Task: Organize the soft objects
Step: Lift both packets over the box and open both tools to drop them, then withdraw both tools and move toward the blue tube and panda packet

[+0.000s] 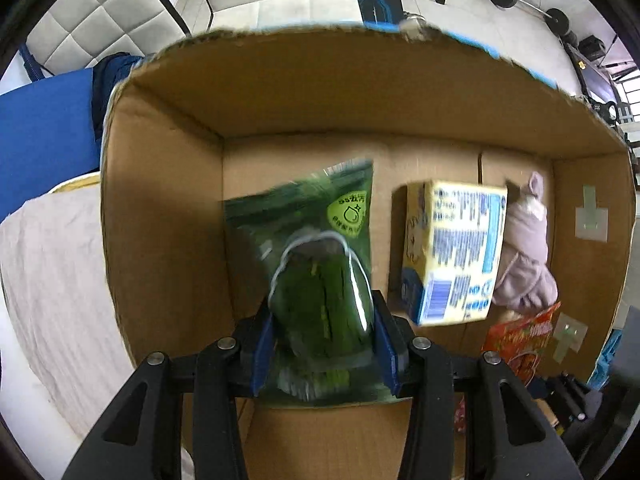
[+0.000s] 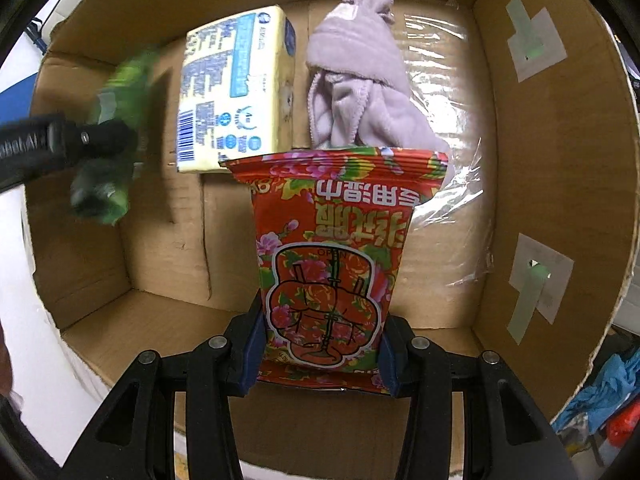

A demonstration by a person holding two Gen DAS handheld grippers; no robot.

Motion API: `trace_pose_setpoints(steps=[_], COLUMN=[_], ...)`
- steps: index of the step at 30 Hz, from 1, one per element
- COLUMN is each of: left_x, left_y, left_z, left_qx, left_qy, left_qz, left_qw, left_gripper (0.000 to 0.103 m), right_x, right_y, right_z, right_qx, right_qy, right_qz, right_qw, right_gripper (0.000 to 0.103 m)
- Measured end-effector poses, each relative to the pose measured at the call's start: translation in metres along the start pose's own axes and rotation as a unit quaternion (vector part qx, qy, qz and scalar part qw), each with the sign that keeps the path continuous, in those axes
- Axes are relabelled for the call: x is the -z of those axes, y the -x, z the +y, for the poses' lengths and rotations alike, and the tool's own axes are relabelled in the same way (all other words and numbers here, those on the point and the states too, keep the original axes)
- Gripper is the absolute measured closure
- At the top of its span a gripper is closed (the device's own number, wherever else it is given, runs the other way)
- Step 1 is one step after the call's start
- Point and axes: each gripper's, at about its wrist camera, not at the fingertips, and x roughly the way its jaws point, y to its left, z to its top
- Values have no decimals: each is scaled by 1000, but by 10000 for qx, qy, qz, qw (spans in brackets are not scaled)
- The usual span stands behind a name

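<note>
My left gripper (image 1: 322,312) is shut on a green wet-wipe pack (image 1: 316,248) and holds it inside a cardboard box (image 1: 160,208), above the left part of its floor. My right gripper (image 2: 320,344) is shut on a red floral wet-wipe pack (image 2: 332,248) and holds it over the box's near side. A yellow-and-blue tissue pack (image 2: 236,88) and a lilac cloth (image 2: 360,80) lie on the box floor at the far side. The left gripper with the green pack (image 2: 116,136) shows blurred at the left of the right wrist view. The red pack (image 1: 520,340) shows at the lower right of the left wrist view.
The box walls (image 2: 540,160) carry taped patches on the right. Clear plastic film (image 2: 452,120) lies under the lilac cloth. A pale blanket (image 1: 52,288) and a blue cushion (image 1: 44,136) lie left of the box. Blue and red items (image 2: 608,396) sit outside the box at right.
</note>
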Motion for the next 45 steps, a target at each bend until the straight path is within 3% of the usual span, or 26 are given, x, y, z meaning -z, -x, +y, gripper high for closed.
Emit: trace_pose_setpoints(steps=[5, 8, 10, 18, 26, 45], left_x=[-12, -14, -12, 4, 52, 141], left_y=[-4, -1, 2, 33, 81, 120], left_z=[2, 7, 8, 5, 1, -11], left_qx=[-62, 63, 106, 105, 127, 94], left_qy=[-32, 86, 118, 96, 170, 271], left_qz=[152, 142, 97, -196, -840, -1320], left_qw=[9999, 9998, 9998, 9997, 9962, 9908], left_gripper=[62, 62, 54, 52, 52, 52], right_x=[-4, -3, -1, 8, 25, 80], right_y=[-1, 8, 15, 34, 67, 119], right_z=[2, 4, 7, 7, 6, 6], right_qx=[-44, -36, 43, 68, 97, 184], right_qy=[-8, 24, 96, 124, 140, 305], right_qz=[136, 90, 2, -278, -538, -1040], right_qw=[9999, 10000, 9999, 9995, 9984, 9939], right_gripper=[52, 42, 38, 37, 37, 37])
